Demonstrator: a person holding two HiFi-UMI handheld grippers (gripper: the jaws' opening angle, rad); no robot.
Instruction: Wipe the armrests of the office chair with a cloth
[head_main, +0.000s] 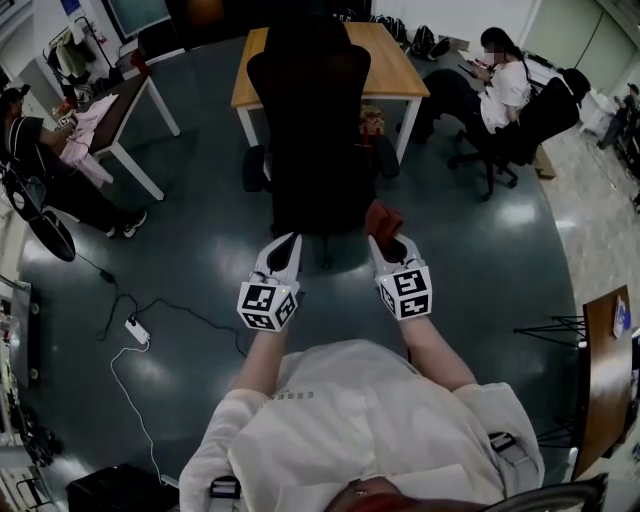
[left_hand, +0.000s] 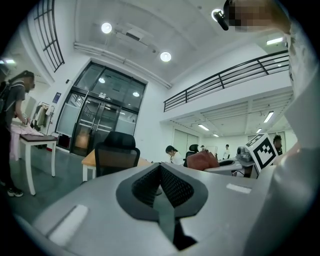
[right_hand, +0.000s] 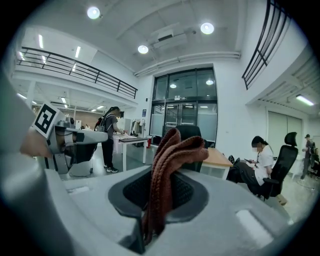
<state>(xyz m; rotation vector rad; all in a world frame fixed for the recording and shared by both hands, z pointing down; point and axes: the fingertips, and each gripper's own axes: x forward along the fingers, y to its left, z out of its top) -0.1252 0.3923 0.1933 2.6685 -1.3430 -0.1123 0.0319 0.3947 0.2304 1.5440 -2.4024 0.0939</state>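
Observation:
A black office chair (head_main: 312, 125) stands ahead of me with its back toward me; its armrests (head_main: 253, 166) jut out on both sides. My right gripper (head_main: 384, 238) is shut on a reddish-brown knitted cloth (head_main: 382, 218), held near the lower right of the chair back. In the right gripper view the cloth (right_hand: 167, 170) rises folded from between the closed jaws. My left gripper (head_main: 285, 245) is shut with nothing in it, by the lower left of the chair back. From the left gripper view the chair (left_hand: 116, 155) and the cloth (left_hand: 202, 160) show in the distance.
A wooden table (head_main: 386, 70) stands behind the chair. A seated person (head_main: 492, 88) is at the right, another person (head_main: 40, 160) at a white table (head_main: 125, 115) on the left. A power strip (head_main: 136, 331) and cables lie on the floor to my left.

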